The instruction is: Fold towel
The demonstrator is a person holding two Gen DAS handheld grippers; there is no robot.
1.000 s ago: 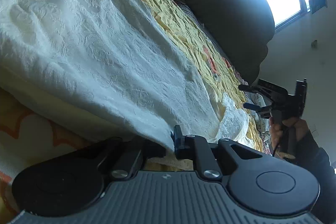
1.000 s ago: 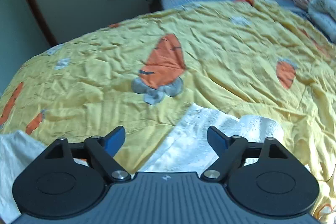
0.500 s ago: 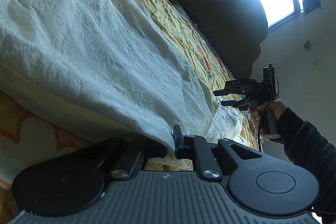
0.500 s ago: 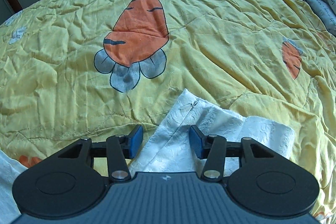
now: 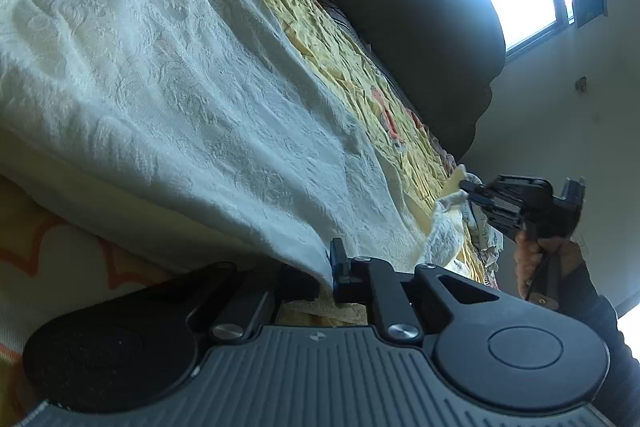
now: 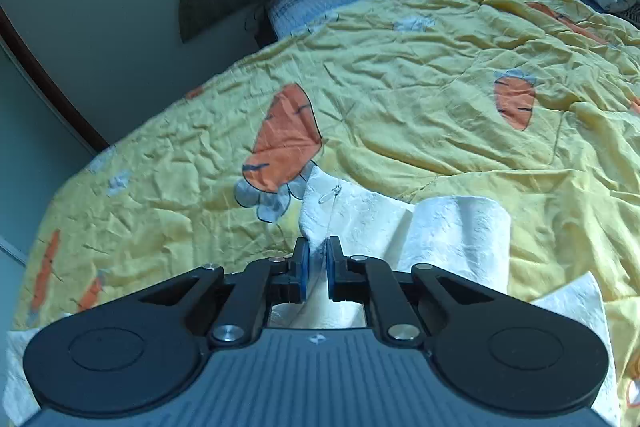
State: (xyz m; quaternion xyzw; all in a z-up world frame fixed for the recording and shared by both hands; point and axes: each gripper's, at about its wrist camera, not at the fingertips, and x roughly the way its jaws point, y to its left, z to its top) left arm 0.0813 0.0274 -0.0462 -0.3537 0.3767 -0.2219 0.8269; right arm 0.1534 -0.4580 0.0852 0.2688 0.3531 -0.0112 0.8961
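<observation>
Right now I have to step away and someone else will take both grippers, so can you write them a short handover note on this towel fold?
Left gripper: shut on one corner of the white towel, lifted slightly off the bed.
Right gripper: its fingers have just closed on the other near corner of the towel, by the zipper; that corner is pinched and raised.
Towel: spread over the yellow carrot-print quilt, rumpled near the right gripper.
Done: both near corners gripped.
Left: carry both corners across to the far edge, lay them down, let go, then make any further folds.
</observation>
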